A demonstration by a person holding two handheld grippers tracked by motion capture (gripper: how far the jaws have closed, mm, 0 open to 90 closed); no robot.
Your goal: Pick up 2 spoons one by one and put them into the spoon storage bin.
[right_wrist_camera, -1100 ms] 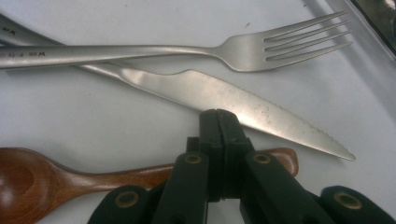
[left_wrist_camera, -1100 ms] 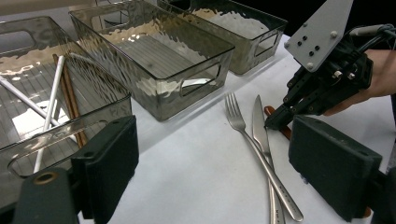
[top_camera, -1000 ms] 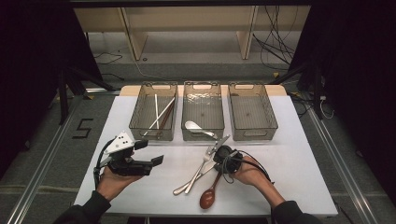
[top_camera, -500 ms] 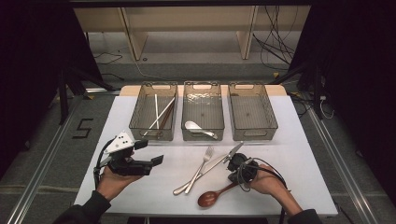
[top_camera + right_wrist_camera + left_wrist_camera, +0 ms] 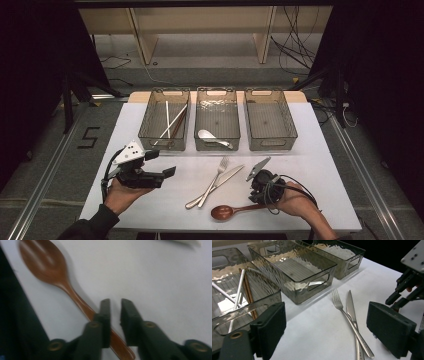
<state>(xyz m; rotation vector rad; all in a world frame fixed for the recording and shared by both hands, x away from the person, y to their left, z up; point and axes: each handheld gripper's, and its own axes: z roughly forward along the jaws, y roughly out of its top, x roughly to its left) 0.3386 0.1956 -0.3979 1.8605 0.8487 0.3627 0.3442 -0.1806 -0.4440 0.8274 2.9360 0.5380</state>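
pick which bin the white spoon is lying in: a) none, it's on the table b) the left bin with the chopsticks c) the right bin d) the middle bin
d, since the white spoon lies on the floor of the middle bin in the high view, while the chopsticks sit in the left bin.

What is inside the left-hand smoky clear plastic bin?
The left smoky clear plastic bin holds white chopsticks and brown chopsticks, leaning crossed. Their lower ends blur behind the rippled front wall.
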